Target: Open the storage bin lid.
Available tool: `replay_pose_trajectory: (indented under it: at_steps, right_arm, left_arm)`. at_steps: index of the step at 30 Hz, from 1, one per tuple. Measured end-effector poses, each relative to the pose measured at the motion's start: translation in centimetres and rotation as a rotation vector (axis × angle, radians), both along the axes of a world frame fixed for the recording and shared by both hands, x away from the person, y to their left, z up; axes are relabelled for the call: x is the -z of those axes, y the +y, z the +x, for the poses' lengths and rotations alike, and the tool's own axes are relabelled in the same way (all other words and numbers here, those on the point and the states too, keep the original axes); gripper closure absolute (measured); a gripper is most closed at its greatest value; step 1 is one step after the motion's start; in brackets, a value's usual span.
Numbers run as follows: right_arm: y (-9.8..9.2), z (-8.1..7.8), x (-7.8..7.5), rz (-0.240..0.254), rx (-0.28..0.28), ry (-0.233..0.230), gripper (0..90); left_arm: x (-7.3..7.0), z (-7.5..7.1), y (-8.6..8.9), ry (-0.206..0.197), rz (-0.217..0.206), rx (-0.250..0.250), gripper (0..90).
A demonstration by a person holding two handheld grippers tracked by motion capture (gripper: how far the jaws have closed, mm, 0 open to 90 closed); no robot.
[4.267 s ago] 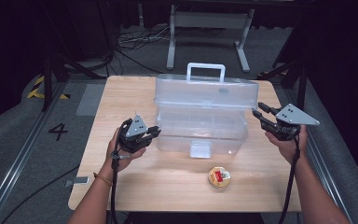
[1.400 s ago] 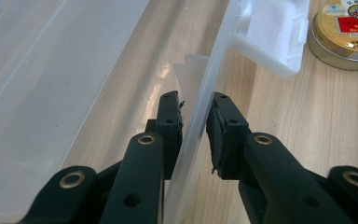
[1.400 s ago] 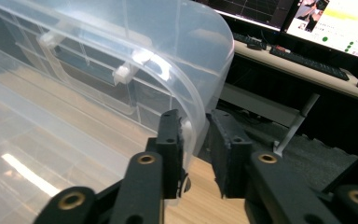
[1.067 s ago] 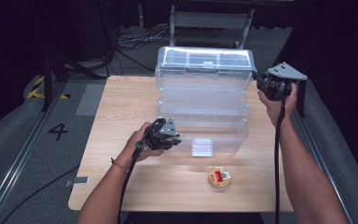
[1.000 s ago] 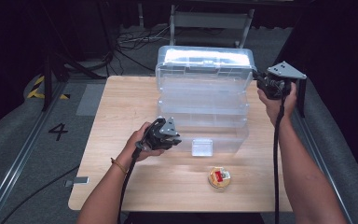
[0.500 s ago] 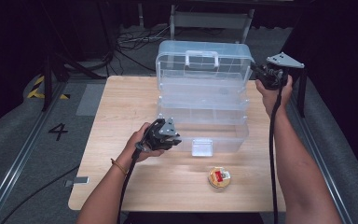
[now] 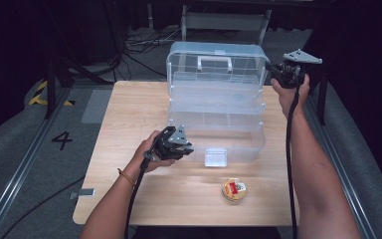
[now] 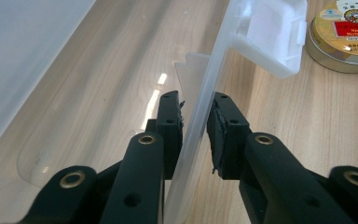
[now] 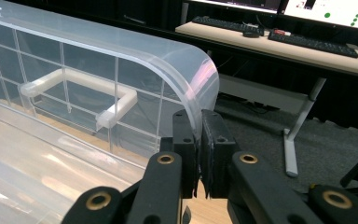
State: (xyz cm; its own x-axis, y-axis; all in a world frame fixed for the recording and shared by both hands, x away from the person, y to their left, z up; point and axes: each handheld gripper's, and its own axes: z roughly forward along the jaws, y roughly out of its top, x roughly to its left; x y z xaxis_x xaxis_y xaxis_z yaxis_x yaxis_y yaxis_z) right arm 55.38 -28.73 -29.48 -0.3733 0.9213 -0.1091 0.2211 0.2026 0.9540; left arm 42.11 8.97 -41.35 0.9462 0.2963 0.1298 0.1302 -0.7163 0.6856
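A clear plastic toolbox (image 7: 214, 129) stands on the wooden table (image 7: 129, 114). Its lid (image 7: 214, 69) is swung up to stand upright, with the white handle (image 7: 214, 60) facing me. My right gripper (image 7: 271, 69) is shut on the lid's right edge, and in the right gripper view the lid's curved rim (image 9: 193, 79) runs between the pressed pads of that gripper (image 9: 200, 116). My left gripper (image 7: 189, 149) is shut on the box's front wall (image 8: 205, 93), left of the latch (image 8: 270, 37). The wall is pinched between the jaws of this gripper (image 8: 196, 105).
A small round gold tin (image 7: 234, 189) with a red label lies in front of the box, near the table's front edge. A metal stand (image 7: 224, 20) and cables are on the floor behind the table. A desk with keyboards (image 9: 307, 42) stands beyond the lid.
The lid has swung from tilted open to upright, and my right gripper moved back and a little up with it. The left gripper has stayed on the front wall.
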Motion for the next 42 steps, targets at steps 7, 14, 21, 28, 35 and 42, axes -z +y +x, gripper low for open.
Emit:
replay_pose_trajectory:
  at_steps: [7, 14, 21, 28, 35, 42]
  right_arm:
    - [0.0, 1.1, -0.1, -0.014, -0.003, 0.019, 85.5]
    - [0.2, 2.1, -0.2, -0.023, 0.002, 0.042, 85.4]
    - [0.4, 3.6, -0.2, -0.040, 0.018, 0.071, 85.1]
    - [0.6, 5.2, 0.0, -0.035, 0.032, 0.112, 84.9]
    - [0.3, 6.1, 0.4, -0.009, 0.021, 0.131, 84.9]
    - [0.4, 7.3, 0.6, -0.016, 0.027, 0.165, 84.6]
  left_arm:
    - [0.1, 0.1, 0.0, 0.000, -0.007, 0.002, 76.1]
    - [0.1, 0.3, 0.1, 0.012, -0.008, 0.015, 76.5]
    - [0.1, 0.2, 0.1, 0.004, -0.010, 0.010, 76.2]
    - [0.1, 0.1, 0.1, -0.001, -0.004, 0.010, 76.3]
    - [0.2, 0.2, 0.1, 0.002, -0.006, 0.006, 76.2]
    - [0.2, 0.1, 0.1, 0.017, -0.013, 0.006, 75.8]
